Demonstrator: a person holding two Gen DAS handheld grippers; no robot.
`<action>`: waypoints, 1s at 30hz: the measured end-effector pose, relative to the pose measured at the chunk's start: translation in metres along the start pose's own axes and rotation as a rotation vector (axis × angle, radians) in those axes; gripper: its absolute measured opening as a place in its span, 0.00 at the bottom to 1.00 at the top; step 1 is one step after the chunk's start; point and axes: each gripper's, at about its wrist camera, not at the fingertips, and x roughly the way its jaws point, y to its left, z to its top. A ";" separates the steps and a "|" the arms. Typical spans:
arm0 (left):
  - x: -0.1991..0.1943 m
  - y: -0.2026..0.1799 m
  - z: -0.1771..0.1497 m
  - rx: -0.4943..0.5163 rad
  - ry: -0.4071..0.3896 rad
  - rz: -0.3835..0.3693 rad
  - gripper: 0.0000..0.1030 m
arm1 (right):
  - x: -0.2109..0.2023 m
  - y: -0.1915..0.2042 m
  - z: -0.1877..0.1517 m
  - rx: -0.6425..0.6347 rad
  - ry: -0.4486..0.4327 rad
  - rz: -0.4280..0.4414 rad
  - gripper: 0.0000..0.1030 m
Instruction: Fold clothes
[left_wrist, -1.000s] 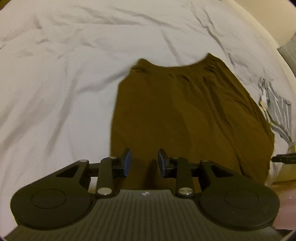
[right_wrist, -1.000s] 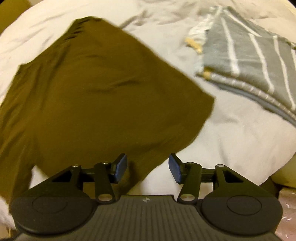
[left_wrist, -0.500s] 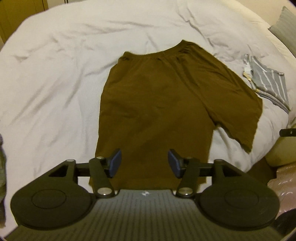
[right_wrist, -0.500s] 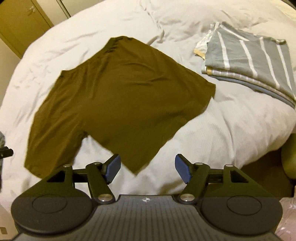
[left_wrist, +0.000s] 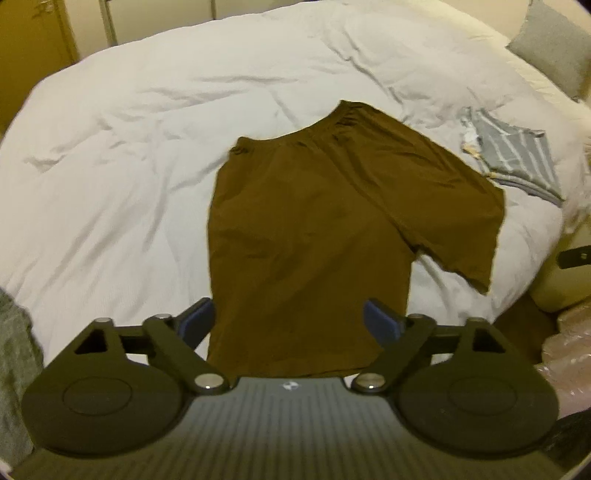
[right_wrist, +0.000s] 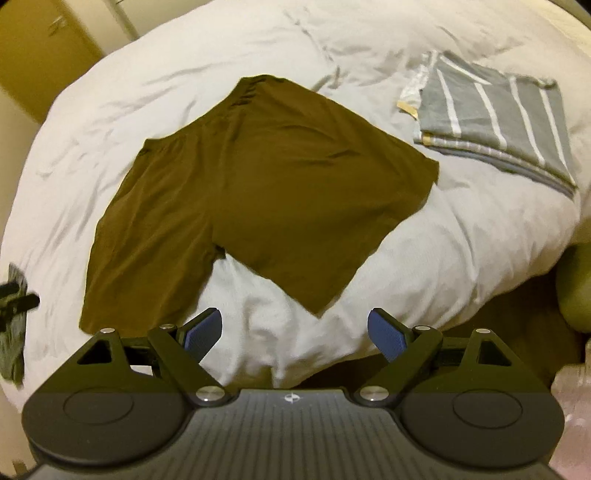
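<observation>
Covering nearly the whole of both views, the bed (left_wrist: 129, 155) has a rumpled white duvet w/ creases running across it. Brown shorts (left_wrist: 325, 229) lie spread flat on the duvet near the bed's near edge, waistband at the far end, two legs pointing toward the cameras; seen from the right wrist view the shorts (right_wrist: 258, 195) fan out w/ one leg down-left and the other to the right, a wedge of white duvet between them. Folded grey striped clothes (right_wrist: 495, 122) sit in a small stack on the duvet to the right of the shorts, near but not touching; same stack shows smaller at the right in the left wrist view (left_wrist: 517, 158). A grey pillow (left_wrist: 550, 62) rests at the far right corner of the bed. Left hand-held gripper (left_wrist: 288, 323) hangs over the hem of the nearer leg, fingers spread wide, blue pads apart, nothing between them, i.e. released. Right hand-held gripper (right_wrist: 295, 328) is likewise spread wide and empty, over bare duvet just short of the point of the right leg. A bit of dark grey cloth (right_wrist: 13, 325) shows at the far left edge, blurred.
</observation>
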 end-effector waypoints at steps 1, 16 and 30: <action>0.000 0.004 0.002 0.012 -0.001 -0.017 0.90 | -0.001 0.007 0.000 0.014 -0.010 -0.011 0.85; -0.013 0.128 -0.005 0.228 0.015 -0.143 0.99 | -0.011 0.145 -0.031 0.215 -0.070 -0.141 0.85; -0.025 0.135 -0.020 0.247 -0.008 -0.160 0.99 | -0.022 0.181 -0.051 0.168 -0.046 -0.172 0.86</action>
